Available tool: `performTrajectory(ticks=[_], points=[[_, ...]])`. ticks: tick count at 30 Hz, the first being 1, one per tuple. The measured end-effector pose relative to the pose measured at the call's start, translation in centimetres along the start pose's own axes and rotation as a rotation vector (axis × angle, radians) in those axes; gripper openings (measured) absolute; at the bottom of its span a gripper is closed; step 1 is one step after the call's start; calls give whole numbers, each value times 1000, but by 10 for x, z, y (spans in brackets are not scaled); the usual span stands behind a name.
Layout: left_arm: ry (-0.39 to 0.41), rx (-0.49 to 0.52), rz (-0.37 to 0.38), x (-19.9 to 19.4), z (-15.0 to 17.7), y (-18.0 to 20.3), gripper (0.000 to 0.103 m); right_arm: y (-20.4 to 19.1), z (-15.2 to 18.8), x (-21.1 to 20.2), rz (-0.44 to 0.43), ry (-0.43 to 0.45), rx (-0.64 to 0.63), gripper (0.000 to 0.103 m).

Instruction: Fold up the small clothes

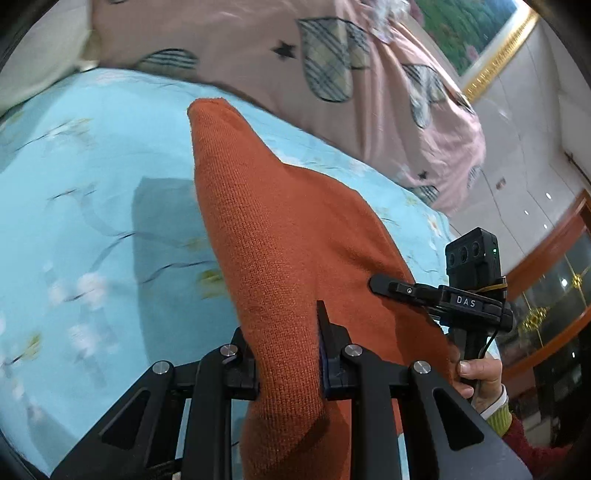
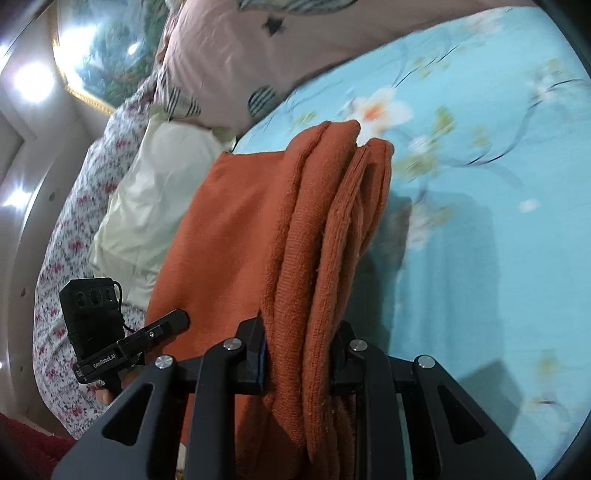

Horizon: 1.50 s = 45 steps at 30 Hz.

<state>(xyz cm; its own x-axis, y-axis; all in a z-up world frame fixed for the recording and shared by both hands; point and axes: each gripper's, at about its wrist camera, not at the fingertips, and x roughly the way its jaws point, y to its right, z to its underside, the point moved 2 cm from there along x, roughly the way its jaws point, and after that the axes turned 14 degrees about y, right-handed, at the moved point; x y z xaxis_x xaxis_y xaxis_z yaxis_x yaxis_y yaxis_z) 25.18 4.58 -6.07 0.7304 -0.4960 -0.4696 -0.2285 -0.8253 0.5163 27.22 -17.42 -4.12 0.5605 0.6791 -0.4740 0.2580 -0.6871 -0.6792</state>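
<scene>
Right, both tools have hold of the same orange sweater [image 1: 280, 236], and it's up off the bed. Closest in, the left tool [image 1: 286, 343] is pinched tight on a single thick fold of the knit, the cloth bulging out between its fingers and running away from it in a long ridge to a blunt corner. Over on the other side, the right tool [image 2: 301, 347] is clamped on a bundle of several layers, the stacked edges showing like ribs [image 2: 332, 229] as they stretch forward from its grip. From the left view you can see that right tool [image 1: 424, 291] side-on at the sweater's edge, with the person's right hand [image 1: 480, 376] wrapped round its handle and a yellow-green cuff at the wrist.

Below the sweater lies the light blue bedsheet [image 1: 92, 192] with its white blossoms and thin dark branches, and the sweater's shadow falls on it. Further back, a pink quilt [image 1: 240, 37] with plaid hearts and little black stars is heaped along the bed. Beside it sits a pale cream pillow [image 2: 147, 206] against some floral fabric [image 2: 74, 236]. Beyond that, a gold-framed picture [image 1: 472, 33] hangs on the wall.
</scene>
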Motion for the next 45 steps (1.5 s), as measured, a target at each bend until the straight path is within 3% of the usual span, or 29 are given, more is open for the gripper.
performTrajectory(ticks=[7,13,18,21,26,30,31,32,37,39,43,45], points=[[-41,-55,-106,0,33,-49,26,6,22,33,69,-58,-3,25],[-49,-59,-133,0,38,-51,44,5,24,23,149,-50,-44,42],[-1,-38,-181,-35,35,-56,48,-1,7,-10,237,47,-104,47],[44,-27,-179,-55,33,-51,46,-5,-8,-19,230,101,-109,47],[54,40,-77,-60,36,-18,41,-7,-21,12,215,60,-117,43],[20,86,-52,-54,42,-8,41,3,-22,39,229,10,-88,42],[9,88,-52,-51,44,-8,41,4,-23,43,230,8,-85,33],[-6,87,-52,-47,46,-8,41,4,-24,44,237,13,-88,20],[-13,93,-33,-46,46,-6,41,-21,-36,5,119,139,-82,17],[-32,95,-28,-38,48,-7,41,-15,-34,1,161,147,-99,17],[-57,83,-35,-24,57,-12,39,25,-19,27,268,67,-53,17],[-54,85,-34,-22,60,-12,39,39,-13,35,277,61,-11,17]])
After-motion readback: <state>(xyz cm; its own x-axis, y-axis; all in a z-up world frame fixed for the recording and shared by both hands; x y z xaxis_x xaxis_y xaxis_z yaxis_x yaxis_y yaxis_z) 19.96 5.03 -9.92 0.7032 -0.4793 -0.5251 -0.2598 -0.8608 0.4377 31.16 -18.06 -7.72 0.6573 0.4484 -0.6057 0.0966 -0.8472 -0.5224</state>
